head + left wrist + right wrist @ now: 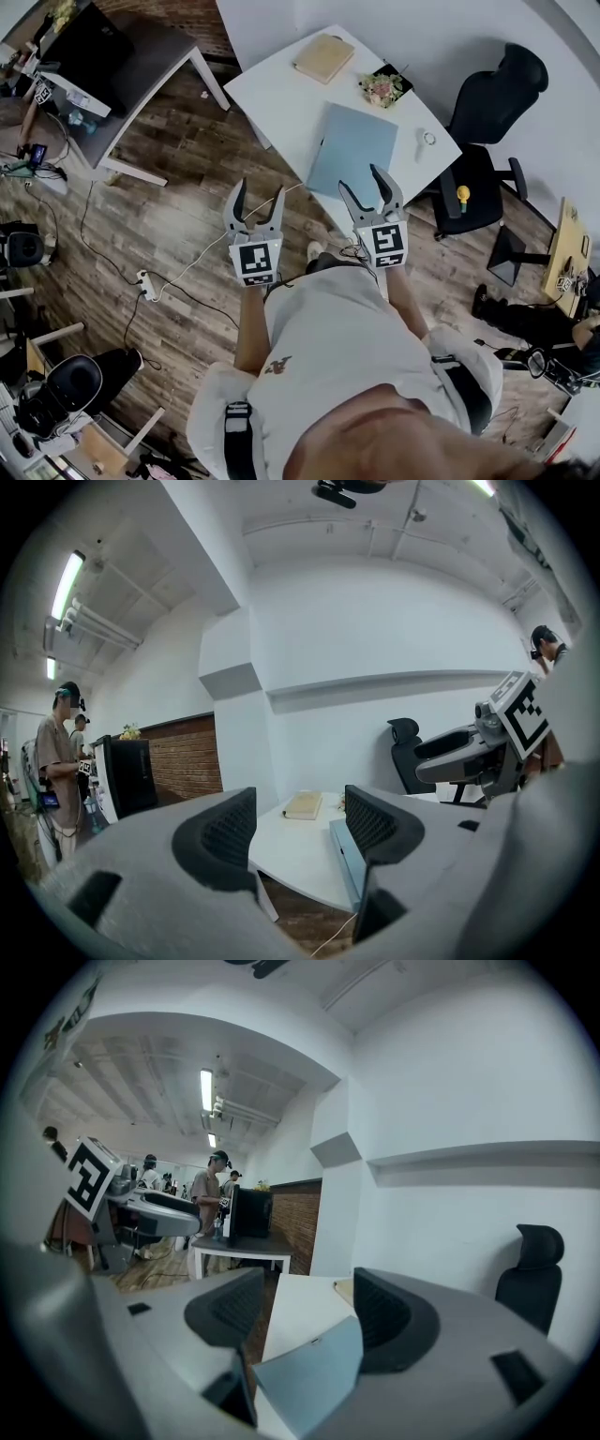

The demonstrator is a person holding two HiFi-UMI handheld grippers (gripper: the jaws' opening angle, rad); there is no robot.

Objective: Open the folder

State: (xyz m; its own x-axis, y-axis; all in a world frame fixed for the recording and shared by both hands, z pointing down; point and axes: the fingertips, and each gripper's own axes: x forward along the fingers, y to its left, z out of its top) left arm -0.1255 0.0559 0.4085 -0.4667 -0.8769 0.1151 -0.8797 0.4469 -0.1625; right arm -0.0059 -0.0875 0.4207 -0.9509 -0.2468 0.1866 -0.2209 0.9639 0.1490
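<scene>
Jaws apart, empty: left hand-held gripper (259, 190), right hand-held gripper (362, 181). Advise pinching only top cover edge of blue folder (354, 145).

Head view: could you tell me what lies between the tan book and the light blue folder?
Nothing: in head view, bare white table separates tan book from light blue folder.

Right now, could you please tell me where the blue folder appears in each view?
Head view: the blue folder lies upper middle, flat on the white table.
Left gripper view: low centre, edge-on, just left of the right-hand jaw.
Right gripper view: bottom centre, seen through the jaw gap.
Shared landmark: the white table beneath it.
</scene>
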